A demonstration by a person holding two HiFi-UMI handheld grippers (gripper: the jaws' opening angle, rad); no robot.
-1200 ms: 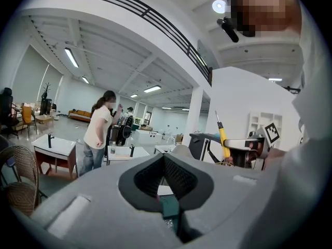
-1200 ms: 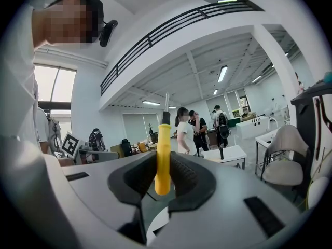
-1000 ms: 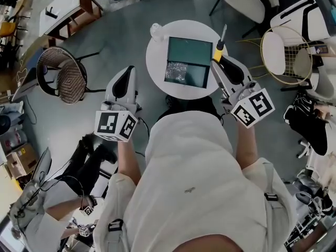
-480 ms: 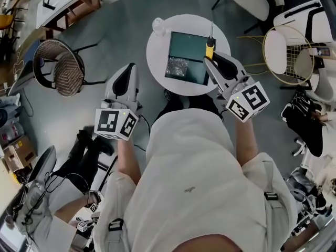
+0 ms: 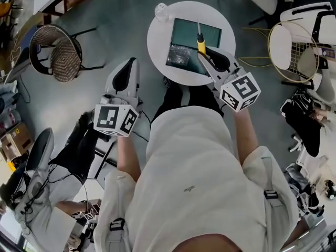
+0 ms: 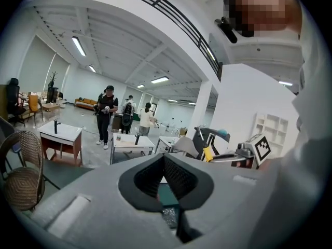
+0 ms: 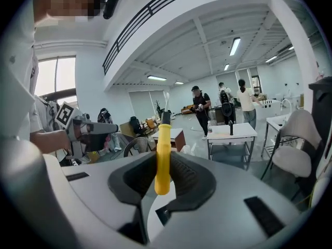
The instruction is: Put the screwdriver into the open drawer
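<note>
Screwdriver with a yellow handle and thin metal shaft (image 5: pixel 200 40): in the head view we see it clamped by its handle in the right gripper (image 5: pixel 202 53), shaft pointing away from the person, its outline lying across the right part of the open drawer with a dark green floor (image 5: pixel 185 33). We cannot tell from here whether it touches the drawer. The drawer sits on the round white table (image 5: pixel 156 42), with a crinkled clear plastic bag (image 5: pixel 177 56) in its near part and a small clear bottle (image 5: pixel 161 11) just beside its far left corner. The left gripper (image 5: pixel 131 63) is held off the table's left edge, well apart from the drawer. In the left gripper view we see that gripper's (image 6: pixel 165 163) ribbed black pads brought together at the tips with nothing between them; the bag (image 6: pixel 168 217) and the green drawer floor (image 6: pixel 167 193) show below them, and the yellow handle (image 6: pixel 208 153) stands to the right. In the right gripper view the jaws of the right gripper (image 7: pixel 163 166) are pressed against both sides of the yellow handle (image 7: pixel 163 157), which stands upright between them.
</note>
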